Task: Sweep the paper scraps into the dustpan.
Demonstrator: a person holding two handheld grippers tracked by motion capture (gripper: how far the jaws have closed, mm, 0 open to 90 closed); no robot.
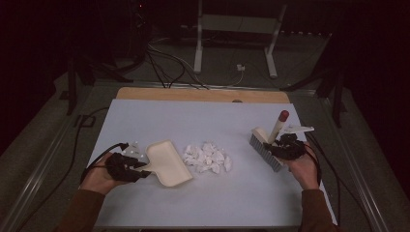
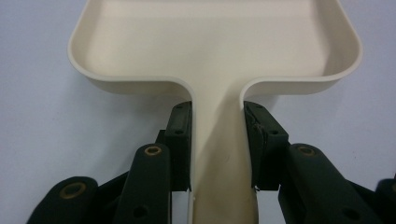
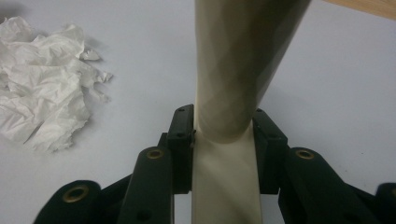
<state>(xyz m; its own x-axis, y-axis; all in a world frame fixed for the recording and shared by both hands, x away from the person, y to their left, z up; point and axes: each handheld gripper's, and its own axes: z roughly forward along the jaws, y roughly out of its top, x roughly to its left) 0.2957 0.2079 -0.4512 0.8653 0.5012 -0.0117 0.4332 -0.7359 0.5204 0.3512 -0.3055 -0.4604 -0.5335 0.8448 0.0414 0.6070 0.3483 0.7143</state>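
Cream plastic dustpan (image 1: 167, 163) lies flat on the pale bench (image 1: 159, 208) at left-centre, its open mouth facing the paper scraps beside it. The left gripper (image 1: 144, 166), in the person's left hand (image 1: 99, 178), pinches the dustpan's narrow handle; in the left gripper view both black pads (image 2: 181, 140) press on the handle's 2 sides, w/ the pan's tray straight ahead.

Centre: a heap of crumpled white paper scraps (image 1: 208, 158) sits just beside the pan's mouth, w/ the nearest bits almost at its lip.

Right: the right gripper (image 1: 271, 146), in the person's right hand (image 1: 304, 169), is clamped on the cream handle of a small brush (image 1: 268, 145). The handle slants up to a dark red tip, and the grey bristles rest on or near the bench, well apart from the scraps. In the right gripper view the pads (image 3: 182, 140) squeeze the handle, scraps off to the left.

Step in hand, as I read it: sweep the scraps into the pan. To do it well, approx: keep the pan's lip flat on the bench, set the bristles down on the far side of the heap, then pull in short low strokes toward the pan so light bits don't scatter past its 2 sides.
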